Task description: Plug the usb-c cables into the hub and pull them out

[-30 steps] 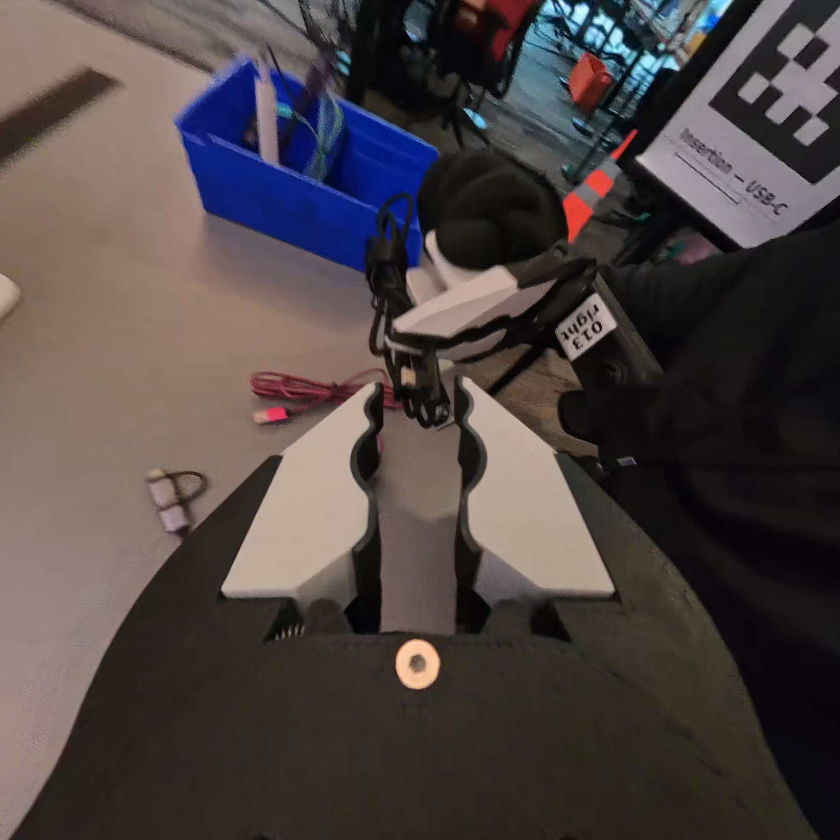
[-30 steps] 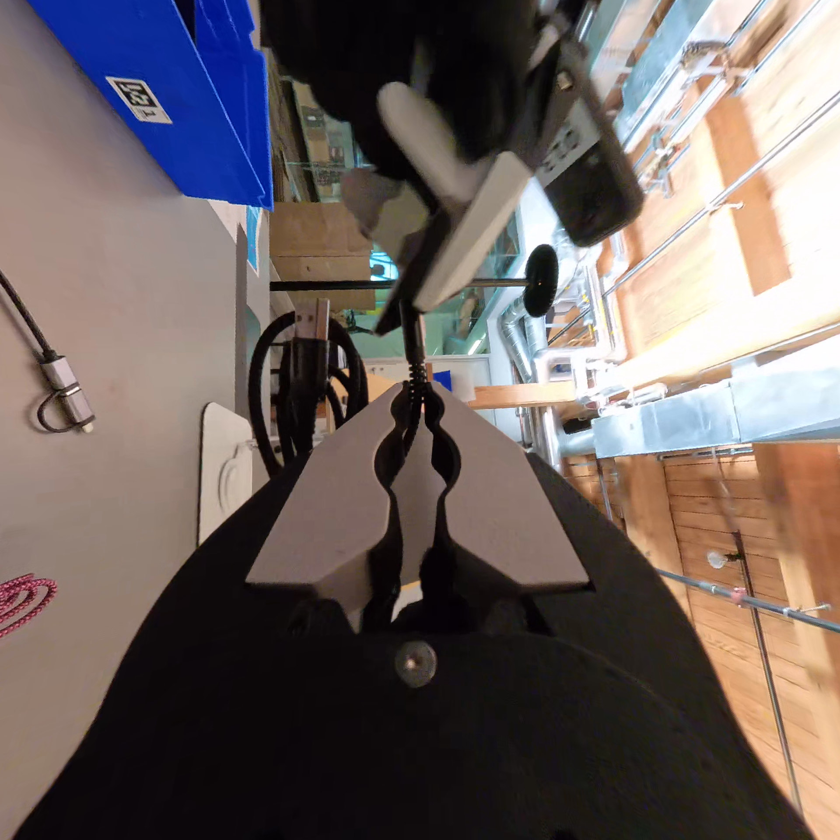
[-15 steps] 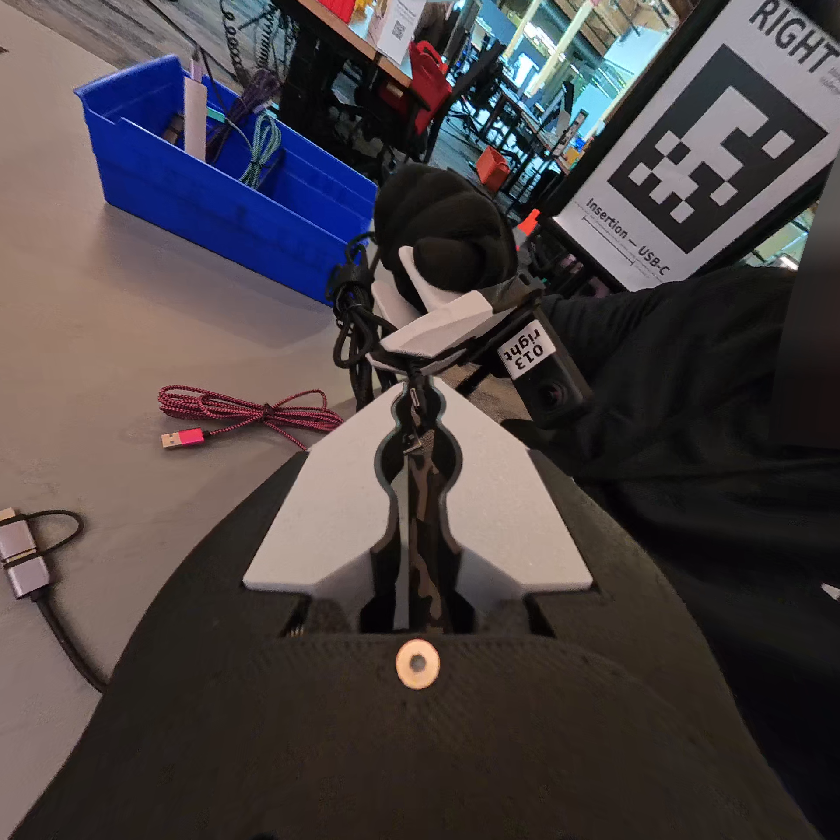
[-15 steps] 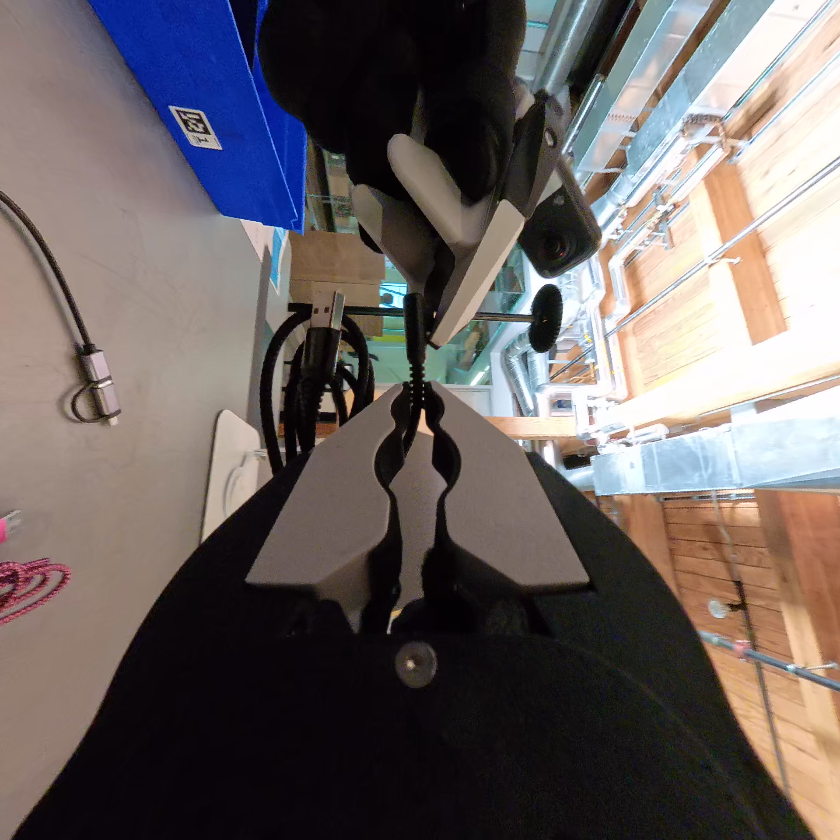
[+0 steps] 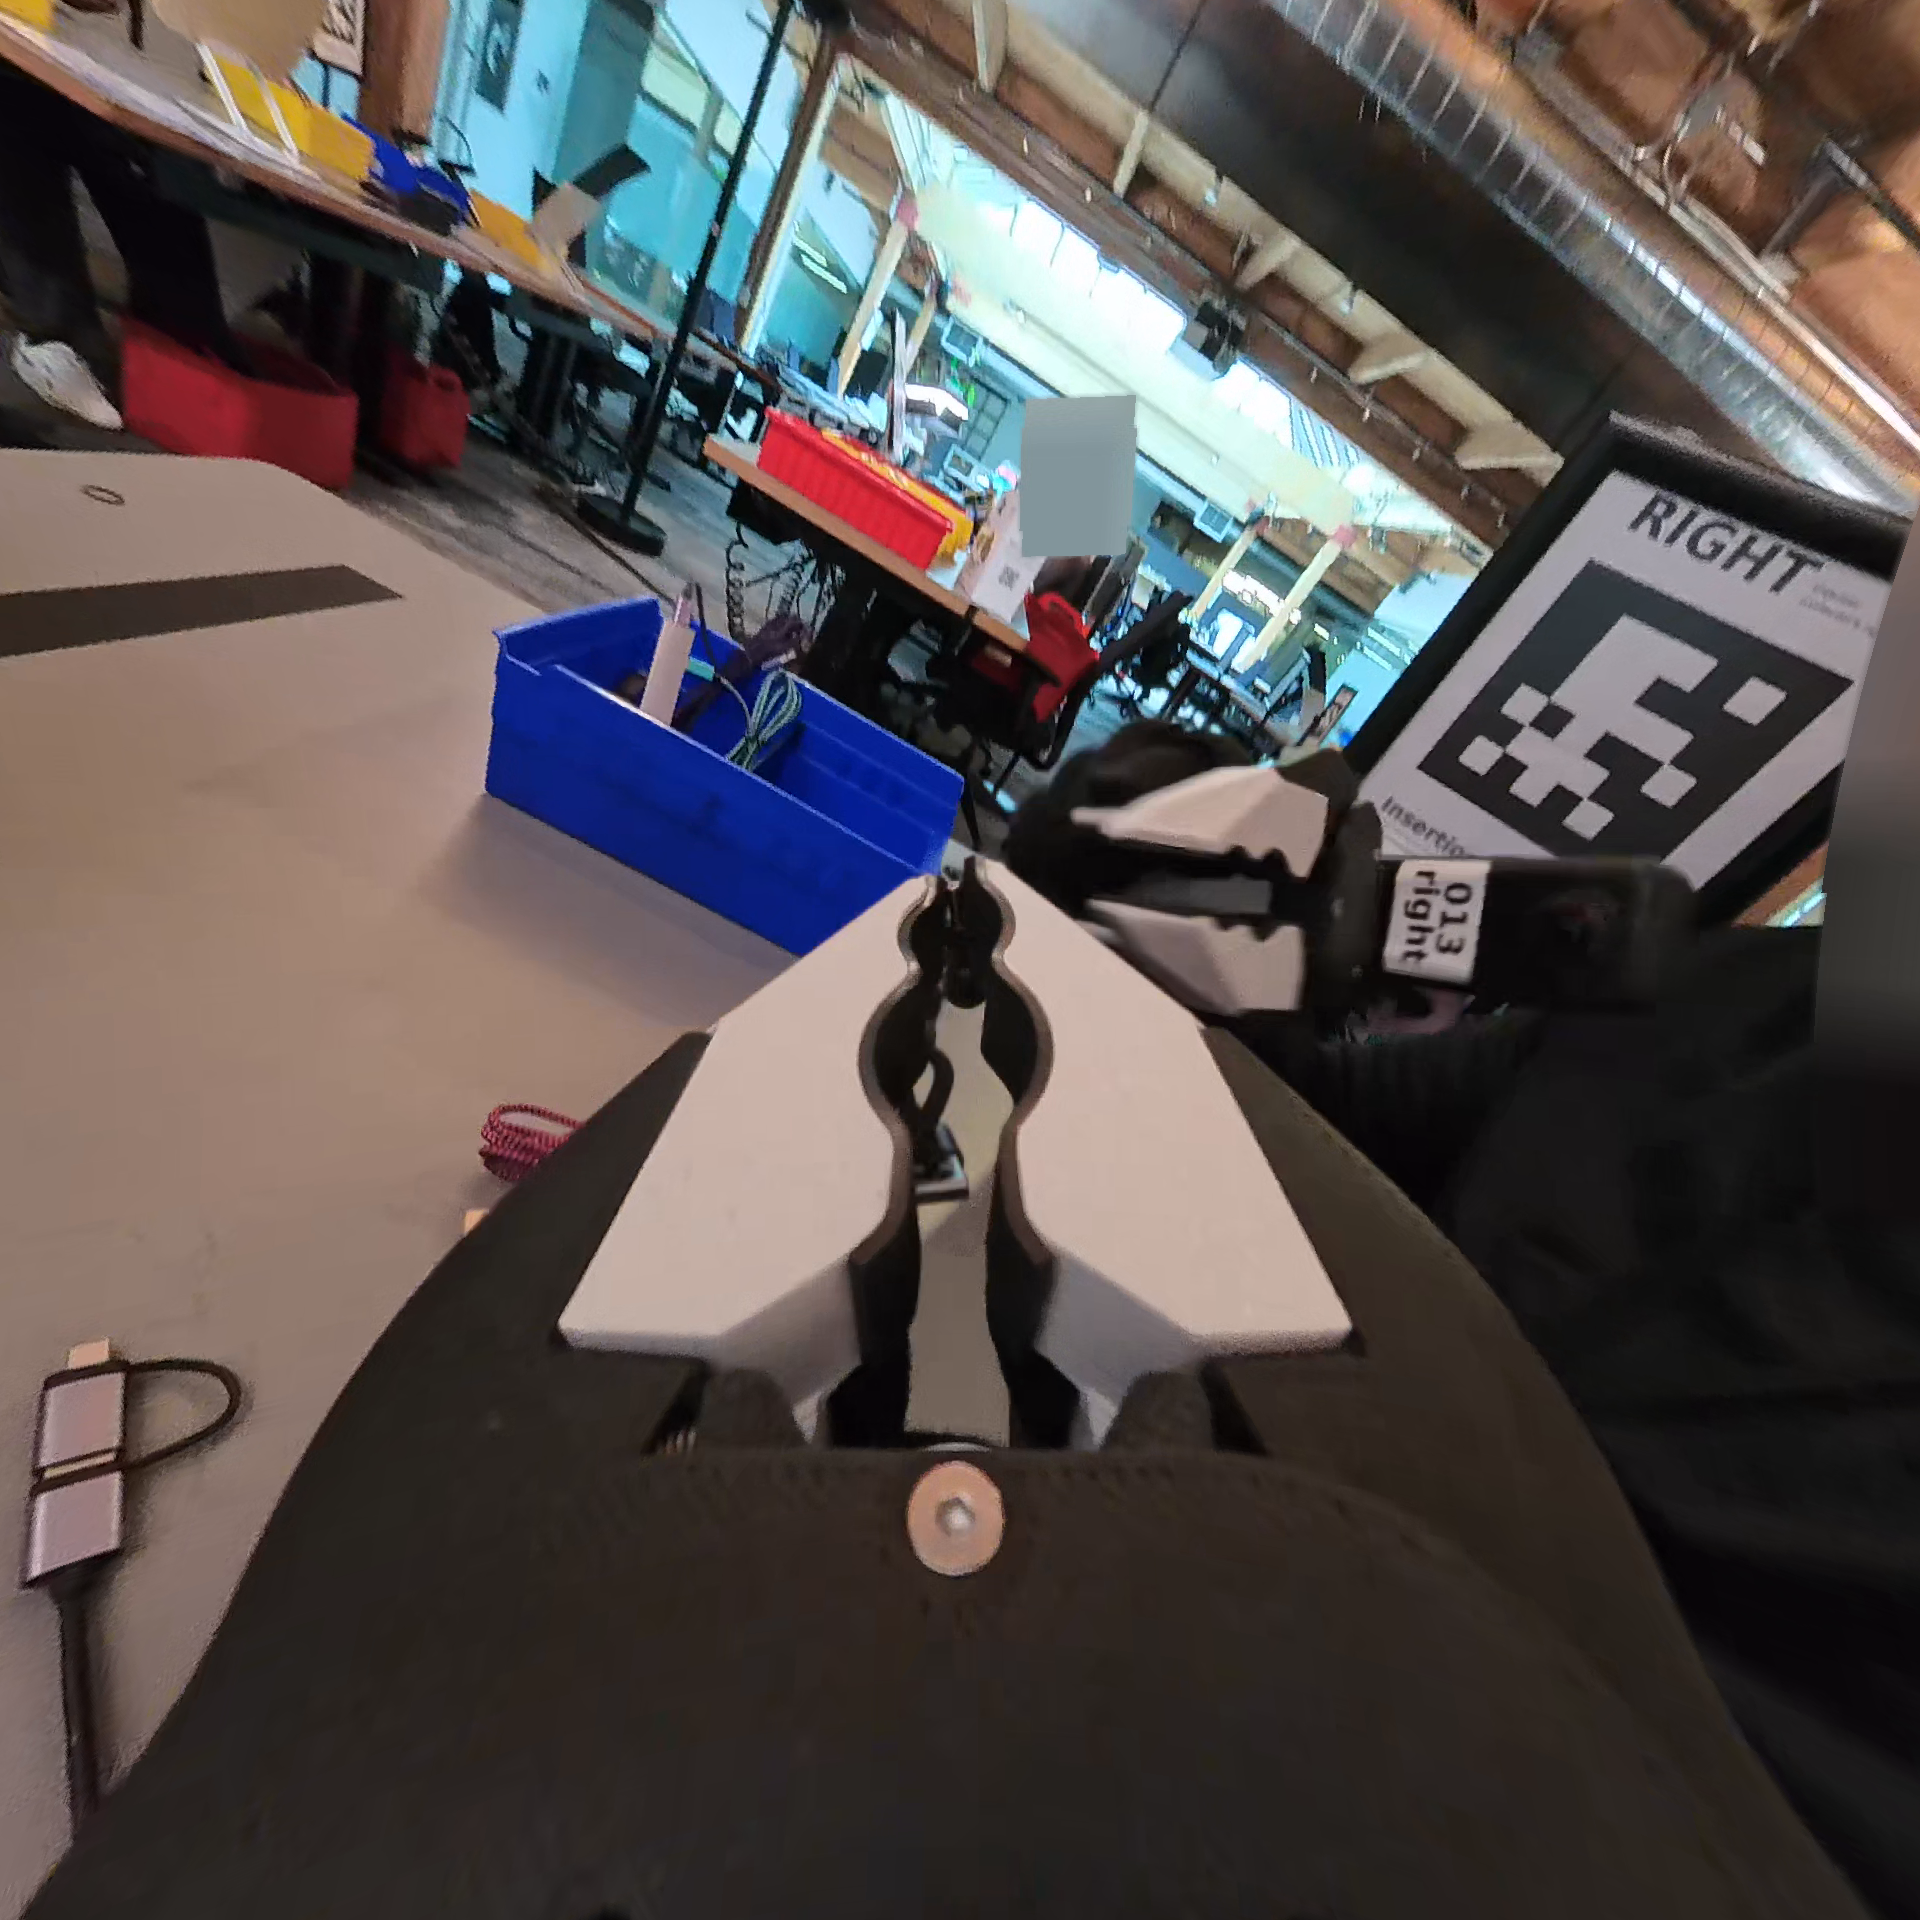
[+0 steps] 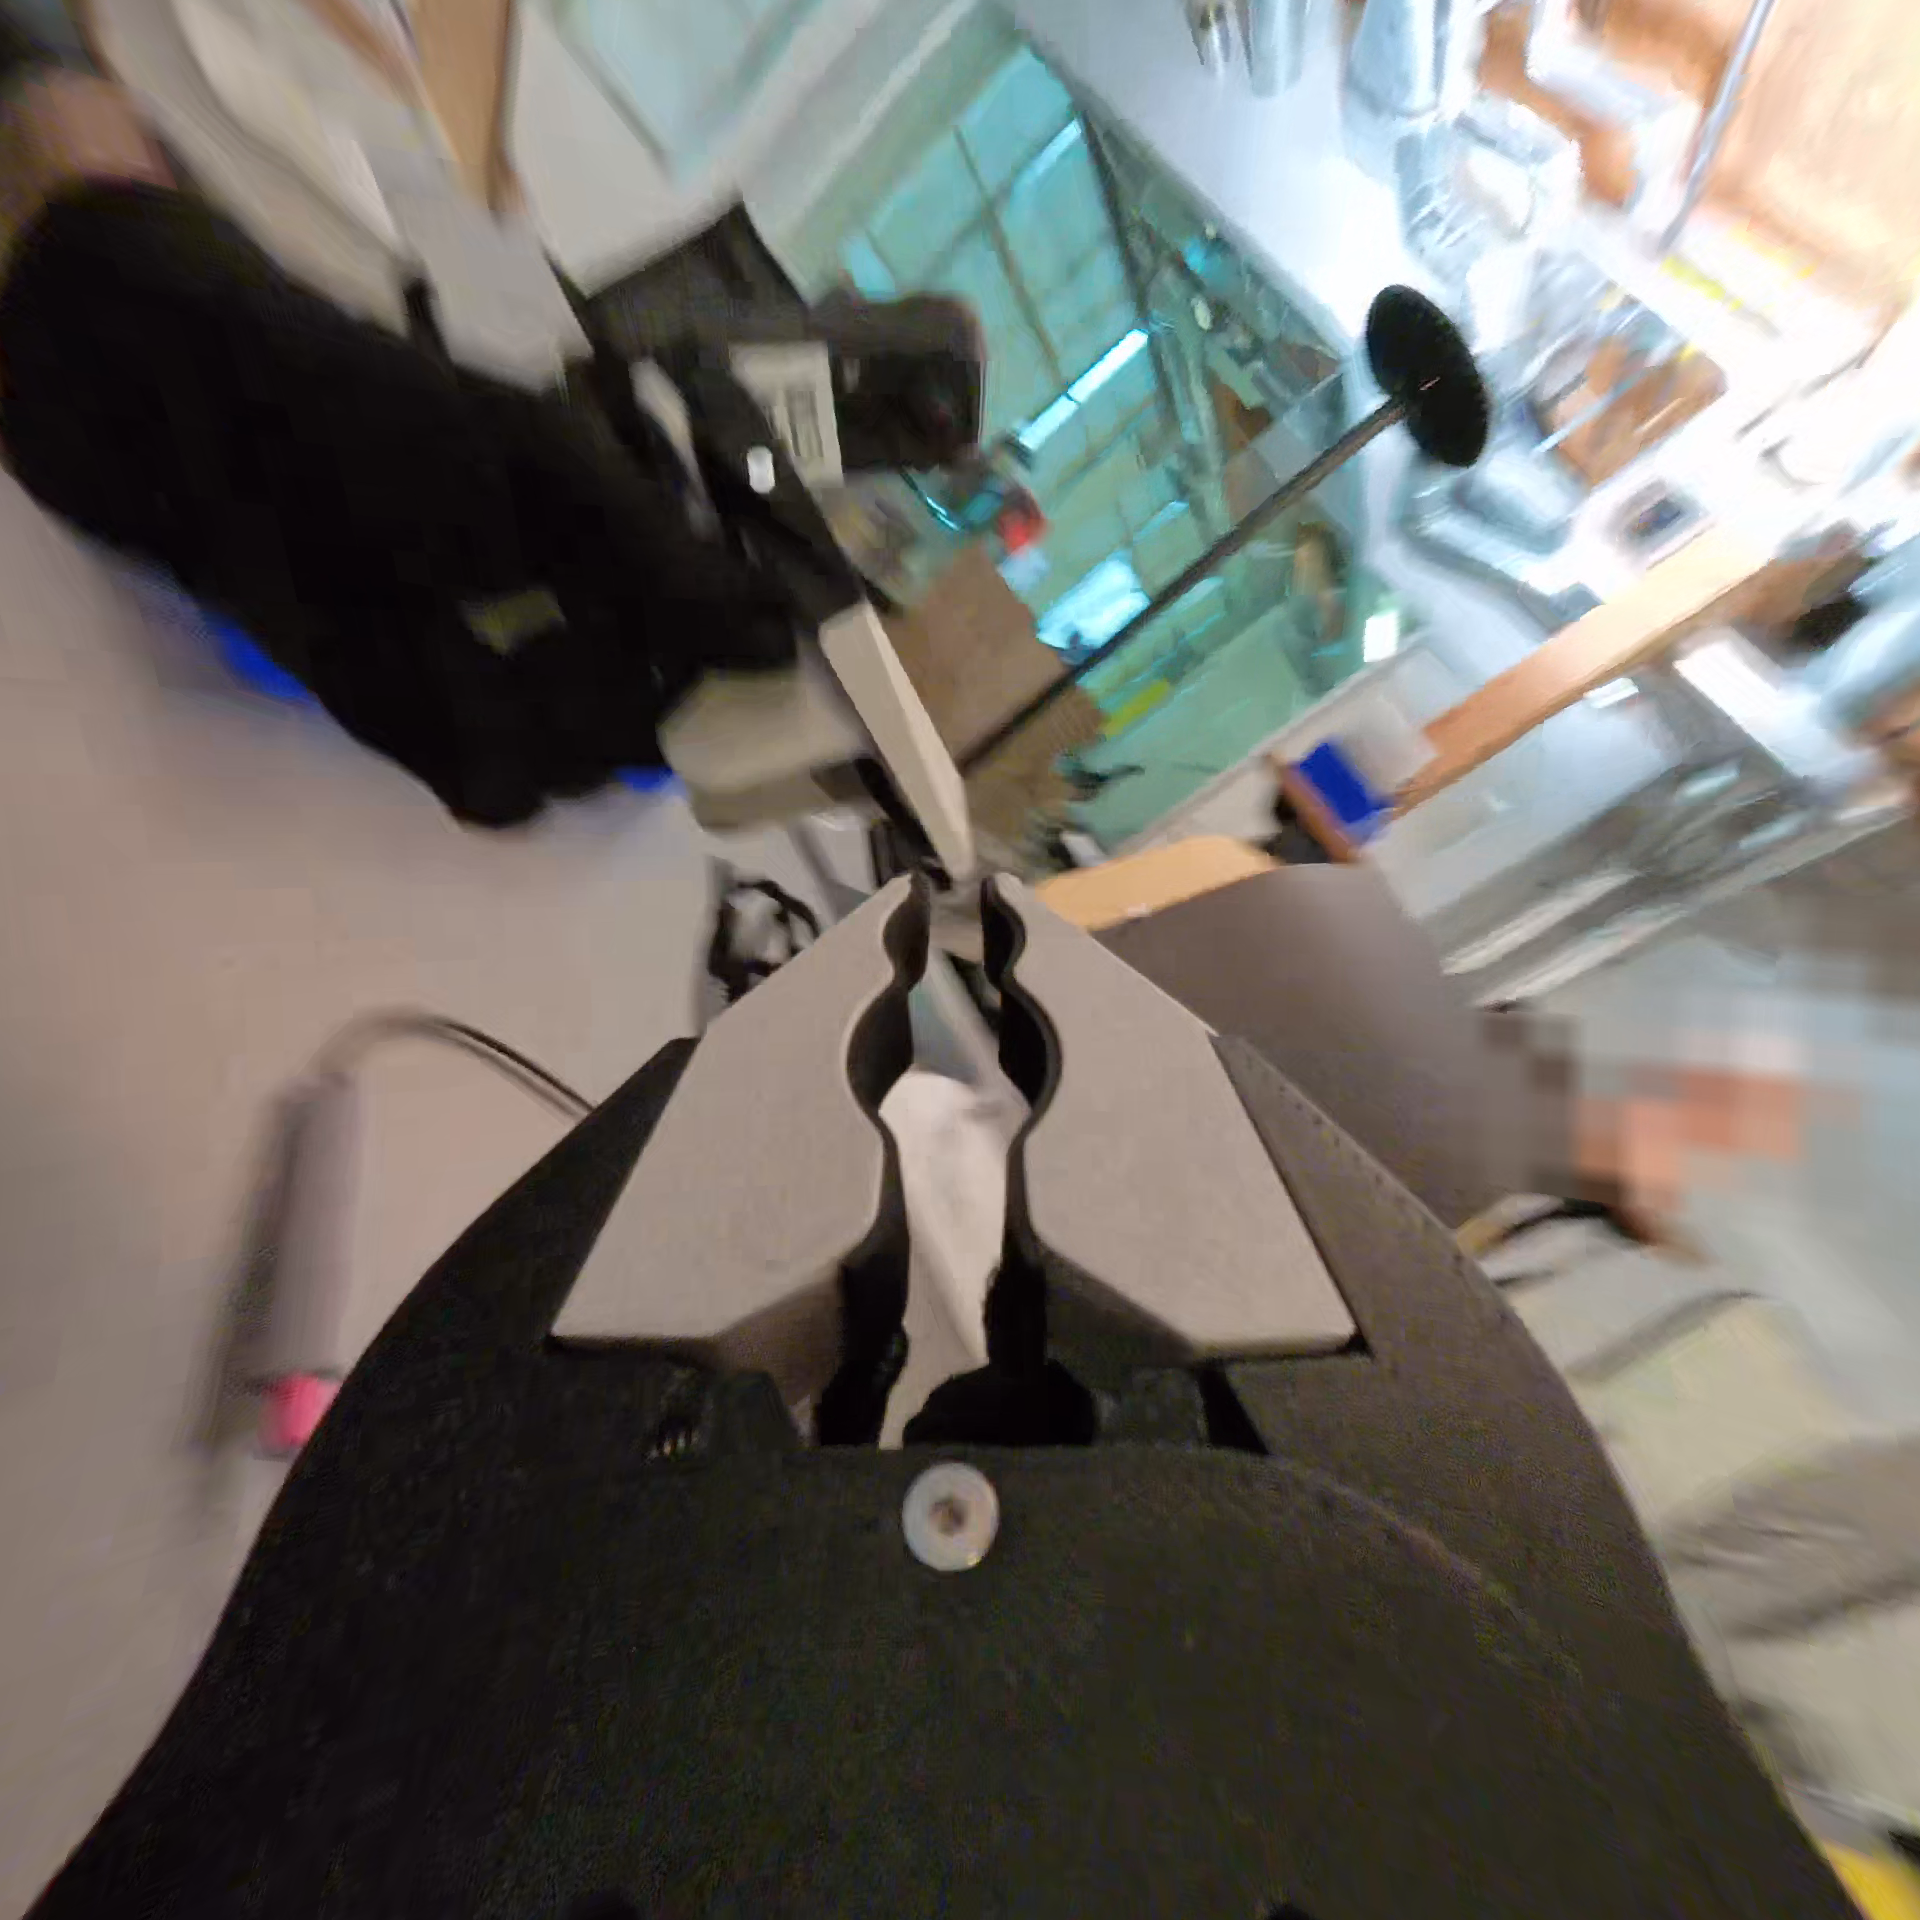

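Observation:
My left gripper is shut on a black USB cable. The cable runs down the gap between its fingers, and its plug hangs there. My right gripper is narrowly open with nothing visible between its tips. It also shows in the left wrist view, lying sideways just right of my left fingertips. The right wrist view is blurred; the left gripper shows there nearly tip to tip with mine. A grey hub with its cord lies on the table at lower left.
A blue bin holding cables stands on the grey table ahead. A pink braided cable lies beside my left finger. A framed marker sign stands at right. A person's black sleeve fills the right side.
The cable has passed from the right gripper to the left. The right gripper has opened and drawn off to the right, turning sideways. The left gripper has lifted and tilted up.

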Demonstrator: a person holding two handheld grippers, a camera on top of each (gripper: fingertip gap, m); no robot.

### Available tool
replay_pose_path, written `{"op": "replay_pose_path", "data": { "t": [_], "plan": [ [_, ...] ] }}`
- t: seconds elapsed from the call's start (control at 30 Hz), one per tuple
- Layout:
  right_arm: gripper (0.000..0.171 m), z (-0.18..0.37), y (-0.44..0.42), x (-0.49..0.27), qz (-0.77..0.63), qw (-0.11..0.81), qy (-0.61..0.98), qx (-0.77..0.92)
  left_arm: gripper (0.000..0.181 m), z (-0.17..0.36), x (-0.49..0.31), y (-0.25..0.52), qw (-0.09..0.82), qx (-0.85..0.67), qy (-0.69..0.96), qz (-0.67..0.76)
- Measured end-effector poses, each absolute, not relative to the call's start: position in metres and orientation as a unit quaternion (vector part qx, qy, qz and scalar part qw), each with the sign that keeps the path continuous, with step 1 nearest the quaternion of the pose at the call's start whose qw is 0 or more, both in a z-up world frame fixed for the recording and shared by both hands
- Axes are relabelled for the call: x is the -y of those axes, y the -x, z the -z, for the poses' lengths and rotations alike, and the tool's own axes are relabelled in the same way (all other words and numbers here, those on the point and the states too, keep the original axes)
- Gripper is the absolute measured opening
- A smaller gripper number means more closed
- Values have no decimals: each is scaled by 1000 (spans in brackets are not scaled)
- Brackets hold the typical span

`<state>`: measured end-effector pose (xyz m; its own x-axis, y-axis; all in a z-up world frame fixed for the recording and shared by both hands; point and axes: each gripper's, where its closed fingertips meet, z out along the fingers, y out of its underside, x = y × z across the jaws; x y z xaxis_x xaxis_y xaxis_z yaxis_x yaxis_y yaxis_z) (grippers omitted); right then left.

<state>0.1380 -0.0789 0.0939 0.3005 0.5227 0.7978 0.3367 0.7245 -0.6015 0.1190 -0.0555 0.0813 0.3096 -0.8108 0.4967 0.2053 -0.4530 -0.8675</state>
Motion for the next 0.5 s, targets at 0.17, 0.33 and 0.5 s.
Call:
{"op": "replay_pose_path", "data": {
  "t": [0.17, 0.33, 0.5],
  "plan": [
    [9, -91, -126, 92, -440, 582, 510, 456, 0, -90, 49, -125, 501, -215, 641, 540],
    [8, -68, -108, 88, -583, 465, 551, 374, 0, -95, 45, -137, 518, -212, 636, 531],
    [9, -73, -115, 60, -632, 473, 550, 273, 0, -97, 39, -140, 533, -202, 638, 518]
  ]
}}
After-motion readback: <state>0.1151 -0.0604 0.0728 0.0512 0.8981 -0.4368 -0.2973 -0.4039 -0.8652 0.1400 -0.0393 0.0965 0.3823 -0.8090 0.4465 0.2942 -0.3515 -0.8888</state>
